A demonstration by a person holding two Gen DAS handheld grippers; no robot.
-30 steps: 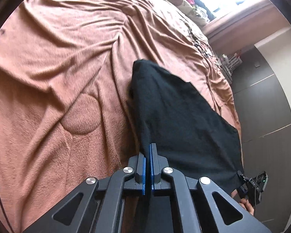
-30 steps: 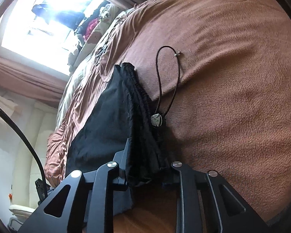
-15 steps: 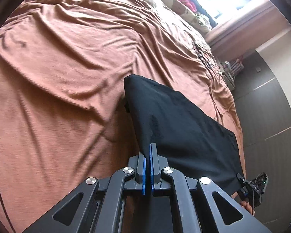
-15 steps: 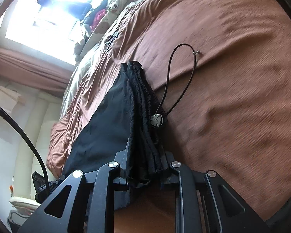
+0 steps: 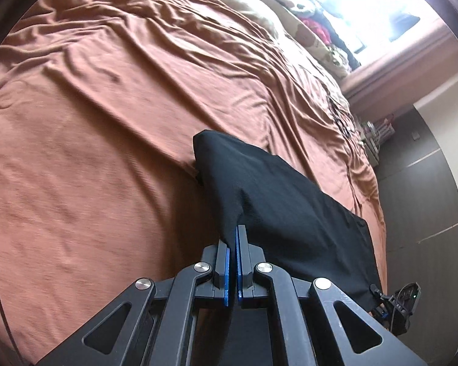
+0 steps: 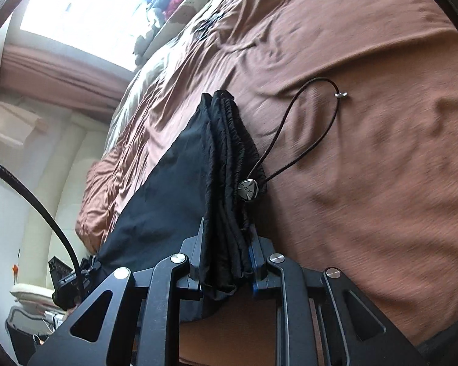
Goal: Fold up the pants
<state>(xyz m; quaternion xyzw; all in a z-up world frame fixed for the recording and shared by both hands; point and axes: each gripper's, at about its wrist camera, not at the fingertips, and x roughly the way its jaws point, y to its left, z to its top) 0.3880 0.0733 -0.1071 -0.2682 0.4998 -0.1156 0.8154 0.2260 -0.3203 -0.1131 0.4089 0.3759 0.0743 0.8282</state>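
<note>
A pair of black fabric pants (image 5: 278, 201) hangs stretched between the two grippers above a bed covered with a wrinkled, rust-brown fleece blanket (image 5: 107, 128). The left gripper (image 5: 232, 244), black with blue pads on its fingers (image 5: 226, 262), has those fingers closed nearly together on a thin edge of the pants, and the cloth rises from them as a dark sheet that ends in a rounded corner over the blanket. In the right wrist view the right gripper (image 6: 227, 256) is clamped on the thick, gathered elastic waistband (image 6: 229, 158) of the pants, whose bunched folds fill the gap between its fingers. From that waistband a thin dark drawcord loop (image 6: 305, 122) with a small metal end lies out across the blanket, and a silver-and-black oval cord stopper (image 6: 247, 189) sits on the waistband's outer side. Beyond the pants the blanket (image 6: 366, 152) runs on to a beige quilt (image 5: 238, 3) at the bed's far side, where a patterned pillow or soft toy (image 5: 308, 30) and some red and dark clothes (image 5: 317, 29) lie under a bright window (image 6: 85, 12). A black cable (image 6: 36, 210) arcs past the bed's edge, near the opposite gripper, which shows small at the pants' far corner.
</note>
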